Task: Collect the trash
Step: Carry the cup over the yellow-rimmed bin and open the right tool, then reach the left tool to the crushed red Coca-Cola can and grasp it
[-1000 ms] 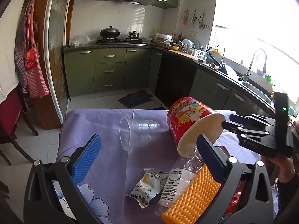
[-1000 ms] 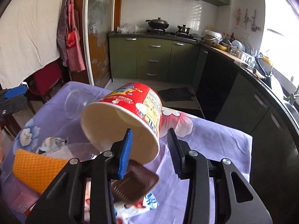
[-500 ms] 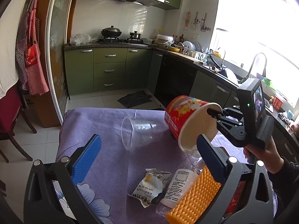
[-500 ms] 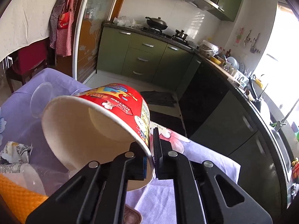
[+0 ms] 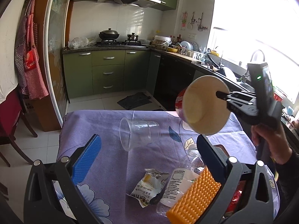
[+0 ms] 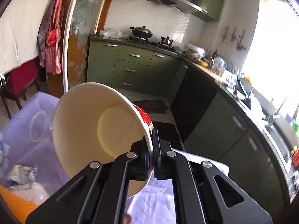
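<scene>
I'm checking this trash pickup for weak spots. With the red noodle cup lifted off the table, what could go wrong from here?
The right hand-held gripper pinches only the thin rim of the red paper noodle cup, so the cup could bend or slip out. The cup hangs tilted, mouth sideways; any leftovers could spill on the purple flowered tablecloth. Swinging it low might knock the clear plastic cup lying on its side.

Black claw (image 5: 147, 163) frames, silver screws, blue pads (image 5: 85, 161); dark sleeve (image 5: 288, 175).

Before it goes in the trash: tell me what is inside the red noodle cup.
Nothing shows inside the red noodle cup: bare cream walls and bottom. One finger of the right gripper, whose jaws just closed on the rim, covers a small patch of inner wall.
</scene>
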Demonstrator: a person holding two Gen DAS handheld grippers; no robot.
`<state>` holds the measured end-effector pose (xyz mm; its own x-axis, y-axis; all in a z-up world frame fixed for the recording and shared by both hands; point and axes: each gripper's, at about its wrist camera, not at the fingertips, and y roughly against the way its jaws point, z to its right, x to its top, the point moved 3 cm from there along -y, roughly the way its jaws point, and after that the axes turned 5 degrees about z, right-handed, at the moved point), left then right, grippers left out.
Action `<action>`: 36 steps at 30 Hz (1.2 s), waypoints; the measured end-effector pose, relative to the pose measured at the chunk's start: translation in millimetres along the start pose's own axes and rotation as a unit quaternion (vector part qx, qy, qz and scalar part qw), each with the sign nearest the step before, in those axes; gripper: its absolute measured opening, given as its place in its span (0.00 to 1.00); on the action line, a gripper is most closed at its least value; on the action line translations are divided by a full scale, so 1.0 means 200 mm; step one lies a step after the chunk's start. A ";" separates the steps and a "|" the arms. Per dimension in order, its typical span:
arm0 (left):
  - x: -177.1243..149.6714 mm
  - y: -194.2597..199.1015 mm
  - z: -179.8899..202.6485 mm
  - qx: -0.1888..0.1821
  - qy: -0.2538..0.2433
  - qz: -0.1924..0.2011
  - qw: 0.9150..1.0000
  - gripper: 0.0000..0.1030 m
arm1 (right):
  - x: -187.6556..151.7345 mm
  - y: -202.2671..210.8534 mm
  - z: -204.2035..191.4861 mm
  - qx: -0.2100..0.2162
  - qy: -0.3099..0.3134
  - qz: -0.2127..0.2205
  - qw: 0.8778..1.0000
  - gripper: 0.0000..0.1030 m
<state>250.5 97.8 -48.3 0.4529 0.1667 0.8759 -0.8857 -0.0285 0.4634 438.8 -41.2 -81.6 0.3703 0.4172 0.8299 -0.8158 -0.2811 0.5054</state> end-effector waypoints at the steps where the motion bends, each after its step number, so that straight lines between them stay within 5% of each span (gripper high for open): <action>1: 0.00 0.00 0.01 -0.003 -0.001 0.000 1.000 0.94 | -0.01 0.06 0.06 0.006 -0.016 -0.006 1.000 0.04; 6: 0.00 0.06 0.06 -0.022 -0.010 0.008 1.000 0.94 | -0.12 0.44 0.41 0.010 -0.100 -0.027 0.995 0.04; 10: 0.00 0.10 0.11 -0.042 -0.015 0.017 0.999 0.94 | -0.33 0.81 0.80 -0.037 -0.174 -0.045 0.983 0.04; 15: 0.01 0.15 0.21 -0.070 -0.023 0.017 0.997 0.94 | -0.79 1.16 1.29 -0.133 -0.270 -0.109 0.947 0.04; 19: 0.00 0.20 0.29 -0.077 -0.033 0.018 0.996 0.94 | -1.20 1.16 1.57 -0.155 -0.342 -0.178 0.910 0.05; 24: -0.01 0.29 0.39 -0.083 -0.041 0.017 0.996 0.94 | -1.57 1.01 1.77 -0.130 -0.402 -0.227 0.878 0.05; 29: -0.03 0.39 0.47 -0.076 -0.065 0.014 0.995 0.94 | -1.77 0.91 1.82 -0.123 -0.418 -0.254 0.863 0.08; 32: -0.04 0.40 0.53 -0.090 -0.072 0.004 0.993 0.94 | -1.84 0.93 1.84 -0.126 -0.427 -0.258 0.857 0.41; 36: -0.07 0.39 0.64 -0.118 -0.088 -0.028 0.989 0.94 | -1.83 1.07 1.81 -0.116 -0.420 -0.237 0.868 0.43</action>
<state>188.9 -32.7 -7.3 0.4941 -0.0126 0.8693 -0.8485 0.2110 0.4853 289.9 -567.6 -191.1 0.8028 -0.3667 0.4702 -0.5146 -0.0277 0.8570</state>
